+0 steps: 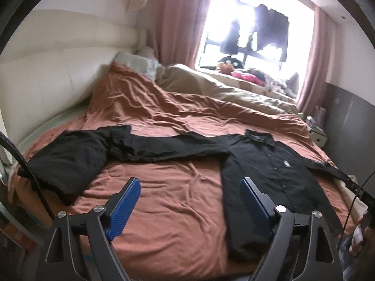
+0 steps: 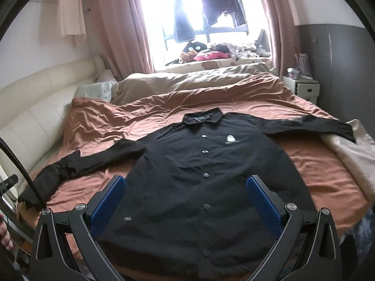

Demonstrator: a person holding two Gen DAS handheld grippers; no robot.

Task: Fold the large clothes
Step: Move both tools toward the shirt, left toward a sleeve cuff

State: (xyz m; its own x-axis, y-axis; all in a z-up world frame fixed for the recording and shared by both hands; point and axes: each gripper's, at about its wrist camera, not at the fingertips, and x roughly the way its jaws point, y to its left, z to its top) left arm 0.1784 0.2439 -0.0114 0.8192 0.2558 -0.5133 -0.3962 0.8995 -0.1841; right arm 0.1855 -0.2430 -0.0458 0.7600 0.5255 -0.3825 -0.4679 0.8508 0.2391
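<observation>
Left gripper (image 1: 191, 195): jaws spread wide, holding nothing, above the bare quilt (image 1: 168, 194) between the long sleeve and the shirt body.
Right gripper (image 2: 185, 197): jaws wide apart, empty, poised over the lower front of the shirt (image 2: 199, 164).
Shirt: black, buttoned, face up on the quilt, collar (image 2: 202, 117) toward the window, both sleeves spread out sideways.
Step, judged: first fold not yet begun.
Technique: pinch one sleeve (image 1: 77, 154) near its cuff and at the shoulder seam, lift little, lay it straight across the chest.
Caution: smooth sleeve wrinkles first; grip a single layer.
</observation>
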